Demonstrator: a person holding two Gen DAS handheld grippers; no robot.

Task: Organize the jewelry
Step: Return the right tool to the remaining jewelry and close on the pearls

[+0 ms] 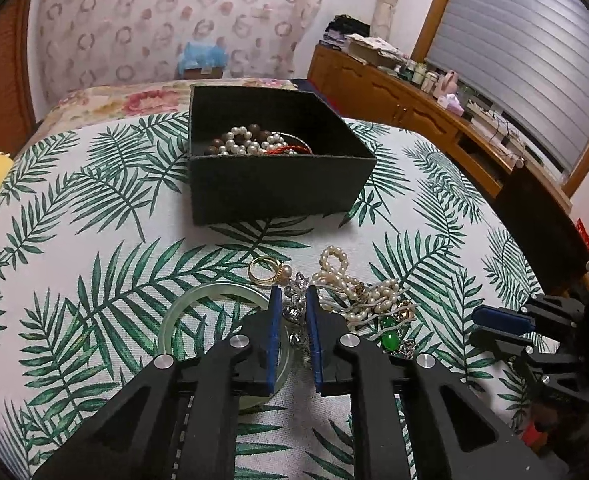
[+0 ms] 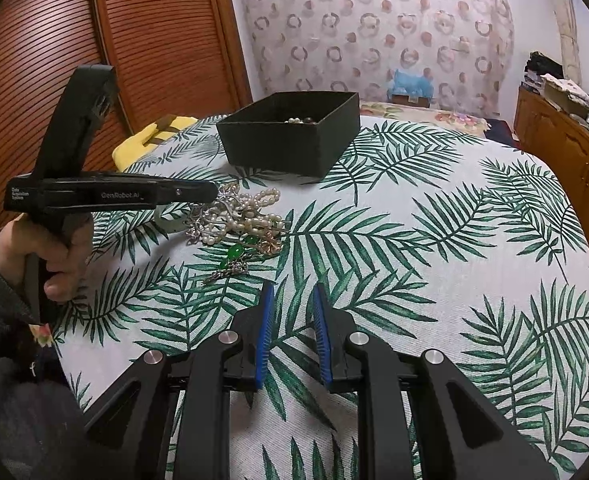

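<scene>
My left tongs point(image 1: 293, 294) are nearly shut, blue pads pinching a silver ornament point(image 1: 294, 294) at the near edge of the jewelry heap point(image 1: 358, 296). The jade bangle point(image 1: 198, 312) lies under the left pad; a gold ring point(image 1: 264, 270) just beyond. Farther off stands the black box point(image 1: 278, 184), pearls inside. My right tongs point(image 2: 293, 294) hang part-open, empty, over the leaf-print cloth point(image 2: 454, 240).

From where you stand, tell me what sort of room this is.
Probably a bedroom in a home: a floral bedspread lies behind the leaf-print tablecloth, a louvred wardrobe stands at one side, and a wooden dresser holds folded clothes and bottles.
</scene>
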